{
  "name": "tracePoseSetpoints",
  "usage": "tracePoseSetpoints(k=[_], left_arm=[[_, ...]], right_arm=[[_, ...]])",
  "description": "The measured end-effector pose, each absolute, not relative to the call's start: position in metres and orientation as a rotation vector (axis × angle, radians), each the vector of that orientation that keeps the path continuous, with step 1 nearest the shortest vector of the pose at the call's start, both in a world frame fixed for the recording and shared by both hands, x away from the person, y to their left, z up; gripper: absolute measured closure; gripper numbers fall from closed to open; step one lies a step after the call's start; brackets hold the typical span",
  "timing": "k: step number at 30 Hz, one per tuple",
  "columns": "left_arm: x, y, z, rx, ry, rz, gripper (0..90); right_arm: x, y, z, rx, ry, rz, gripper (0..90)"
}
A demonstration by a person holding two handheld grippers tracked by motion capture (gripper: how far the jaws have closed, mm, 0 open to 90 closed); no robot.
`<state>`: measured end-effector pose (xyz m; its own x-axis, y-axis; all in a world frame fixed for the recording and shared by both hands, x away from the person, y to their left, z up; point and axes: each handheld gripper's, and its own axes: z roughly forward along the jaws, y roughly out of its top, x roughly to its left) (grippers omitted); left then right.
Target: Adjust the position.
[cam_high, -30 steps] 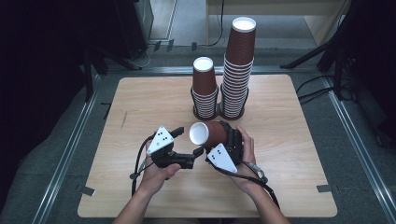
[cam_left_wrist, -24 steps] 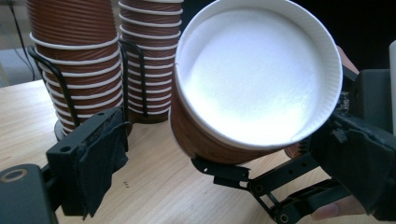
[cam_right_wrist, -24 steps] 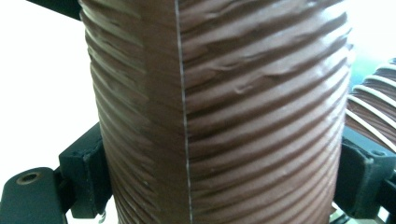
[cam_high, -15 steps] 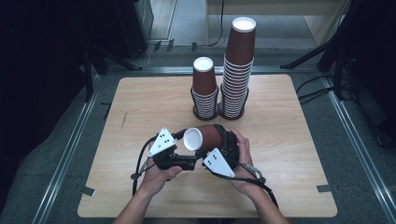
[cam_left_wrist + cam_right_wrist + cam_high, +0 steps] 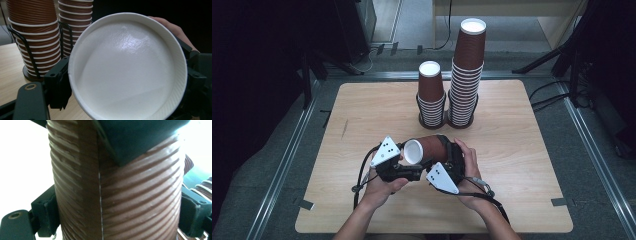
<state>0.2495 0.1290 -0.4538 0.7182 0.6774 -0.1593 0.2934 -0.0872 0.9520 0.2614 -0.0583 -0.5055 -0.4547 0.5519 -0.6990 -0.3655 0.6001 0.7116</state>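
Note:
A brown ribbed paper cup (image 5: 432,148) lies on its side above the table's near middle, its white mouth turned left. My right gripper (image 5: 443,152) is shut on the cup's body (image 5: 117,195), with a jaw pressed on each side. My left gripper (image 5: 411,162) faces the cup's mouth (image 5: 127,70) at close range and stands open, its jaws flanking the rim. The left pad (image 5: 58,83) sits right against the rim. The person's right hand (image 5: 175,27) shows behind the cup.
Two stacks of upside-down brown cups stand in black wire holders at the back middle of the wooden table (image 5: 362,115): a short stack (image 5: 431,97) and a taller stack (image 5: 467,70) to its right. A metal rail (image 5: 282,160) runs along the table's left side.
The cup, held by my right gripper, has moved left and toward the left gripper. Its mouth now sits between the left jaws. Both hands have drawn closer together.

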Motion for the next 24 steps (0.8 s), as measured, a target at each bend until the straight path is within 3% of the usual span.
tracePoseSetpoints(k=[9, 13, 24], left_arm=[[0.252, 0.135, -0.454, 1.657, 0.777, 0.347, 19.8], [0.255, 0.140, -0.454, 1.625, 0.790, 0.306, 20.2], [0.259, 0.154, -0.453, 1.597, 0.818, 0.344, 20.5]], right_arm=[[0.261, -0.058, -0.505, 0.152, 1.742, 1.072, 7.5], [0.261, -0.059, -0.505, 0.178, 1.748, 1.077, 2.0], [0.263, -0.074, -0.511, 0.237, 1.787, 1.078, 0.0]])
